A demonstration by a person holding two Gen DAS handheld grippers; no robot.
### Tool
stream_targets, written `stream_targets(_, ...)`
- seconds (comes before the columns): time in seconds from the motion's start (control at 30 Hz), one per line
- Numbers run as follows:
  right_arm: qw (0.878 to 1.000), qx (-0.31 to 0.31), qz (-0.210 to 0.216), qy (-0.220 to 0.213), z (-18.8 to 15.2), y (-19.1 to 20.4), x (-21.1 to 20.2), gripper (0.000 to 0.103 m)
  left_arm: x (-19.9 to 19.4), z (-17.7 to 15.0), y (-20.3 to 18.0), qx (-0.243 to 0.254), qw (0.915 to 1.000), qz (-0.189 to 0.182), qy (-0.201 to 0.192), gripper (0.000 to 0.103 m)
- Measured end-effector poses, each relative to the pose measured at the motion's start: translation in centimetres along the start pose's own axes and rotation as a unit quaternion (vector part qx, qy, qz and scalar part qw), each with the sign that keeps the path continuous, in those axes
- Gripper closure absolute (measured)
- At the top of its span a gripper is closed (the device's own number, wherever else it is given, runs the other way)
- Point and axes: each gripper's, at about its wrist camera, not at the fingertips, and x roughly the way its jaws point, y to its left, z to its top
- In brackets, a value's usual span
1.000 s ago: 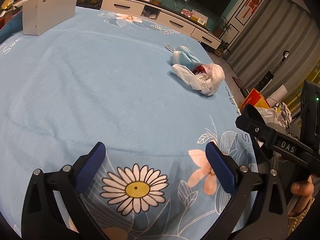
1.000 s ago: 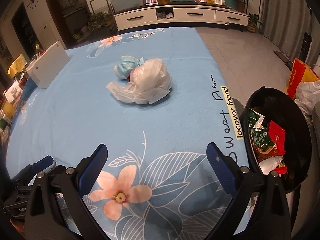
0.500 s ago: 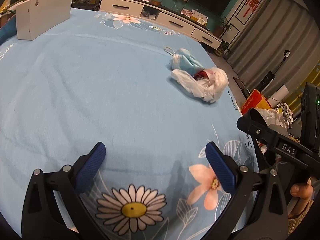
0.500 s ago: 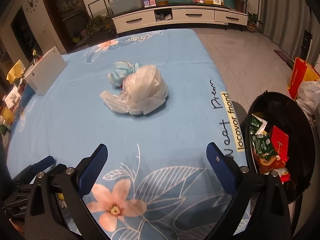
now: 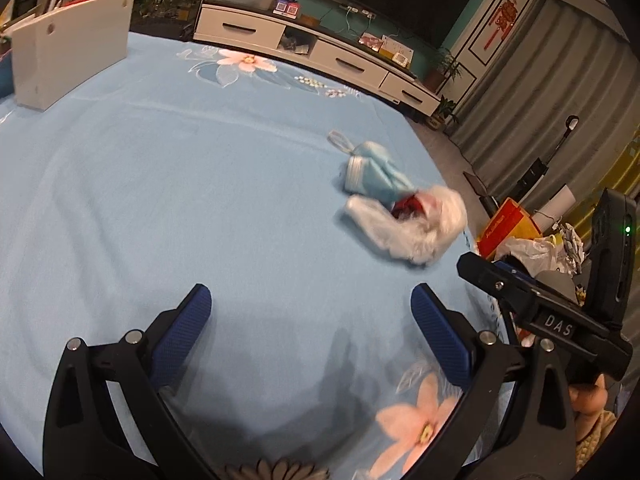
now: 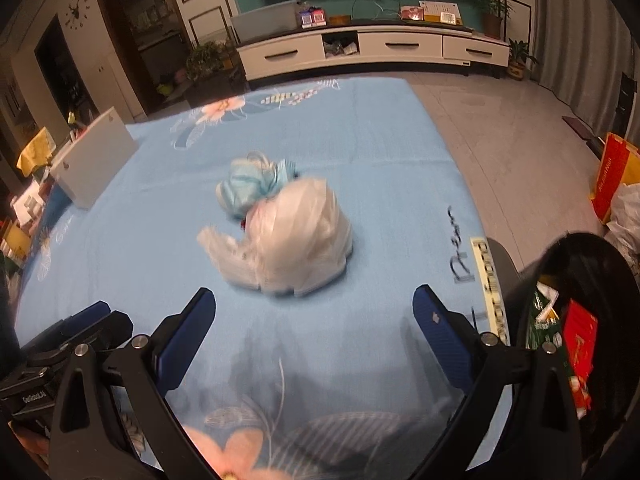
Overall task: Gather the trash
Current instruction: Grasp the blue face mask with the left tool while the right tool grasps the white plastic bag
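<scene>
A crumpled white plastic bag [image 6: 296, 240] lies on the blue flowered tablecloth [image 6: 360, 152], with a crumpled light-blue face mask [image 6: 248, 188] touching its far side and a bit of red wrapper between them. In the left wrist view the bag [image 5: 412, 228] and mask [image 5: 372, 174] lie ahead to the right. My right gripper [image 6: 314, 328] is open and empty, just short of the bag. My left gripper [image 5: 310, 328] is open and empty over bare cloth. A black trash bin [image 6: 576, 320] holding wrappers stands off the table's right edge.
A white box [image 5: 68, 64] stands on the far left of the table, also in the right wrist view [image 6: 92, 158]. The right gripper's body [image 5: 540, 316] shows at the left view's right edge. Bags [image 6: 616, 176] sit on the floor right of the table.
Both grippers have moved forward over the table toward the bag and mask, which now look larger and closer. Both stay open.
</scene>
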Motion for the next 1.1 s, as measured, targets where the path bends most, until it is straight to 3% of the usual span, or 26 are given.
stream_targets(0.17,1.0,-0.013,0.021,-0.016,1.6,0.2,1.8,0.006,1.2,2.2,-0.6,0.004,0.9998,-0.013,-0.012,0.003)
stream_targets(0.23,0.999,-0.014,0.034,-0.009,1.7,0.1,2.6,0.013,1.7,3.0,-0.9,0.007,0.9997,-0.017,-0.016,0.003)
stream_targets(0.27,0.999,-0.017,0.041,-0.006,1.8,0.2,3.0,0.022,2.1,3.4,-1.1,0.008,0.9996,-0.021,-0.016,0.003)
stream_targets(0.3,0.999,-0.024,0.038,0.0,1.7,0.2,3.5,0.041,2.3,3.7,-1.3,0.009,0.9995,-0.025,-0.017,0.003)
stream_targets(0.37,0.999,-0.037,0.027,0.012,1.5,0.1,4.0,0.066,3.2,4.6,-1.8,0.012,0.9994,-0.029,-0.016,0.003)
stream_targets(0.4,0.999,-0.038,0.028,0.012,1.5,-0.1,3.9,0.073,3.4,4.8,-2.0,0.013,0.9993,-0.03,-0.017,0.003)
stream_targets(0.5,0.999,-0.024,0.025,0.003,1.0,-1.5,2.4,0.077,4.6,5.4,-3.2,0.025,0.999,-0.034,-0.016,0.003)
stream_targets(0.77,0.997,0.054,0.011,-0.049,0.0,-7.1,-2.3,0.077,9.3,6.6,-5.6,0.04,0.9987,-0.033,0.004,0.008)
stream_targets(0.87,0.997,0.056,0.01,-0.05,-0.3,-7.4,-2.8,0.077,11.1,7.3,-5.5,0.027,0.999,-0.031,0.016,0.022)
stream_targets(1.03,0.997,0.058,0.011,-0.05,-0.7,-7.3,-3.1,0.077,11.8,7.1,-5.6,0.035,0.9988,-0.026,0.023,0.083)
stream_targets(1.1,0.997,0.056,0.011,-0.049,-0.8,-7.1,-3.2,0.077,11.2,6.9,-5.6,0.041,0.9985,-0.028,0.022,0.087)
